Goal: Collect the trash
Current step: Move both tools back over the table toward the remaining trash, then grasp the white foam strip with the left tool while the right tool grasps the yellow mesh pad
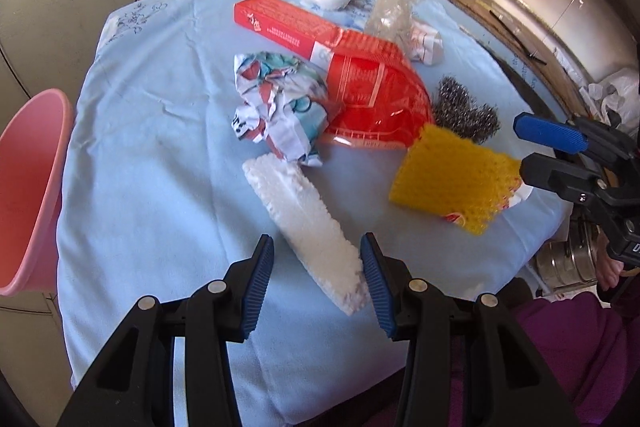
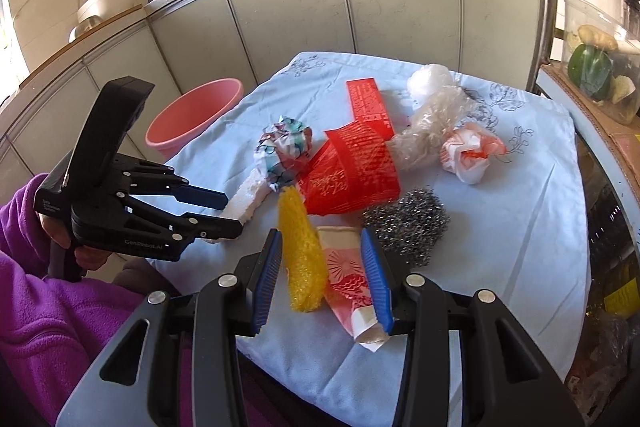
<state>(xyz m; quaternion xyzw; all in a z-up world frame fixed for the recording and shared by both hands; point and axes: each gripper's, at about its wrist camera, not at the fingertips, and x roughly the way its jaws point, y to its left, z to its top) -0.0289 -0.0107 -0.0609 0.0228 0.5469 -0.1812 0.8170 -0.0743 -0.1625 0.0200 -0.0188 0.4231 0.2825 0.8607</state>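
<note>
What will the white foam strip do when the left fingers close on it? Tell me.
The white foam strip looks light and stiff, so it should probably lift in one piece. Its crumbly edges suggest it may dent or shed bits. Gripped near one end, it might pivot.

The one wording that reads clearly is "GenRobot.AI", in pale letters on the black body of the left gripper (image 2: 236, 215), at nine o'clock in the right wrist view. The red box (image 1: 288, 23) and red wrapper (image 2: 352, 167) carry white print too small to read.
</note>
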